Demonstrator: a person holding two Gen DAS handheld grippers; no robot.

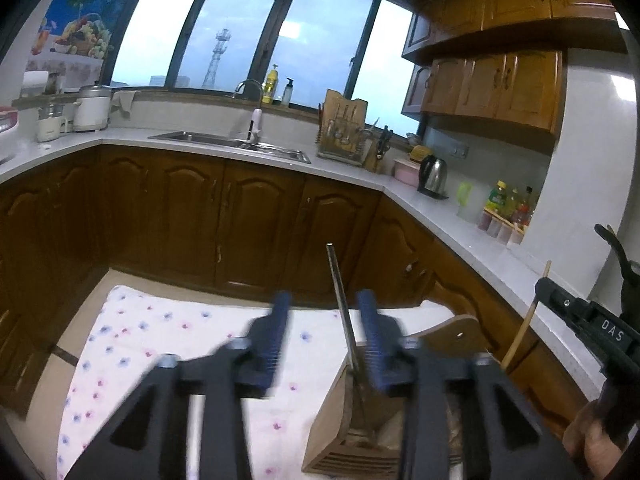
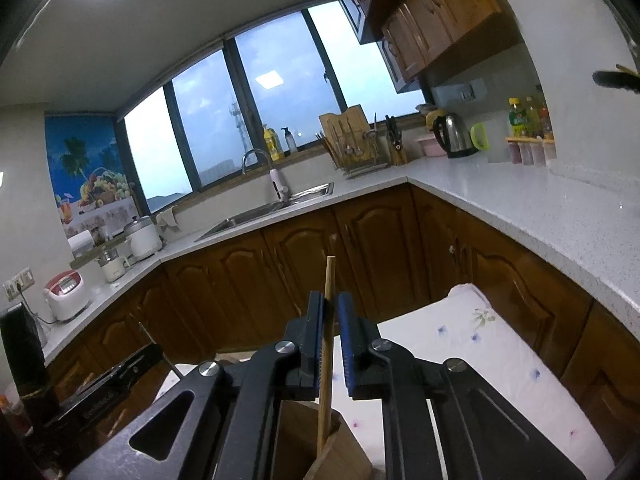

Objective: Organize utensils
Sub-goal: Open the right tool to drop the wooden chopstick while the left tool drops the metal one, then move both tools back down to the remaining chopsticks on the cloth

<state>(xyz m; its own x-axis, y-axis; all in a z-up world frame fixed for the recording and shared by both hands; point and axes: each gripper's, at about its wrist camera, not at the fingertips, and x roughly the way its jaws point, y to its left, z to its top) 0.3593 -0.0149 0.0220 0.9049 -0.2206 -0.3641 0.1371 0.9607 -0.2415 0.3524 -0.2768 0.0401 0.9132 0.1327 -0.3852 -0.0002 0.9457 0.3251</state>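
Your left gripper (image 1: 324, 320) stands open, 1 metal chopstick (image 1: 340, 300) upright between its pads, leaning near the right pad, its lower end in the wooden holder (image 1: 332, 420) by the right edge of the flowered cloth (image 1: 160, 340). Your right gripper (image 2: 330, 312) has narrow jaws around 1 wooden chopstick (image 2: 326, 360), which touches the left pad only and stands in the same holder.

A box (image 1: 340, 436) sits on a cloth (image 1: 160, 340) in front of the cupboards (image 1: 224, 216). 2 sticks stand in the box: a metal stick (image 1: 340, 300) and a wooden stick (image 2: 327, 344). The sink (image 1: 224, 142) is behind, under the window (image 1: 240, 32).
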